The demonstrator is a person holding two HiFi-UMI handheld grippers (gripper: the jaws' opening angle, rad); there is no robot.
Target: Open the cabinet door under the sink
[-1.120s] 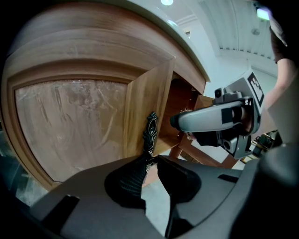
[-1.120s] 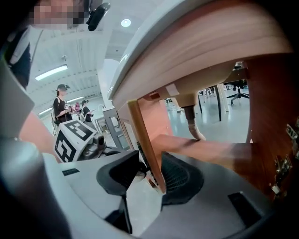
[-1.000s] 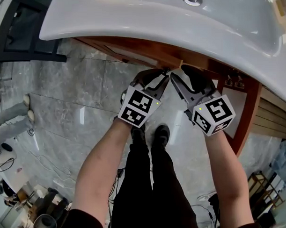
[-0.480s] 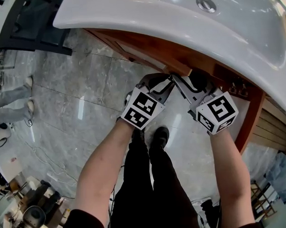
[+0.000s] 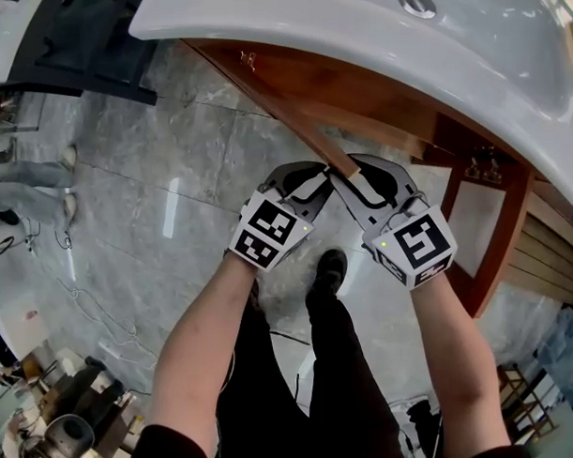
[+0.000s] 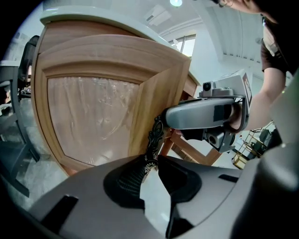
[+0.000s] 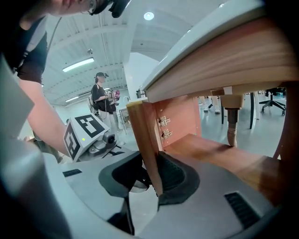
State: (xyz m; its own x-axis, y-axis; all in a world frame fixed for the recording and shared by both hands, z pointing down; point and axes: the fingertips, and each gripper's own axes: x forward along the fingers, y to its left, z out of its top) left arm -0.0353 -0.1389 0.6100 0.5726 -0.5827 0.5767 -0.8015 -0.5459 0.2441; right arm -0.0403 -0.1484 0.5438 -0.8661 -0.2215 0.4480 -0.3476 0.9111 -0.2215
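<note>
The wooden cabinet door [image 5: 297, 124] under the white sink [image 5: 355, 38] stands swung outwards. The left gripper view faces its frosted front panel [image 6: 93, 107]. My left gripper [image 5: 320, 175] pinches the dark ornate door handle [image 6: 154, 137] between its pads [image 6: 133, 177], and its jaws are opening. My right gripper [image 5: 352, 170] straddles the door's free edge [image 7: 142, 135] and its jaws are closing. One of its pads [image 7: 170, 175] lies on the inner face. The other stands off the door.
Inside the cabinet I see hinges [image 7: 163, 127], a wooden shelf [image 7: 219, 154] and a drain pipe [image 7: 231, 126]. A wooden frame with a pale panel [image 5: 474, 217] is at the right. My legs and shoes [image 5: 327, 269] stand on the marble floor [image 5: 153, 162]. Cables and people are at the left.
The door has swung out from under the sink towards me. Both grippers came back with it, and the right jaws narrowed around the door edge.
</note>
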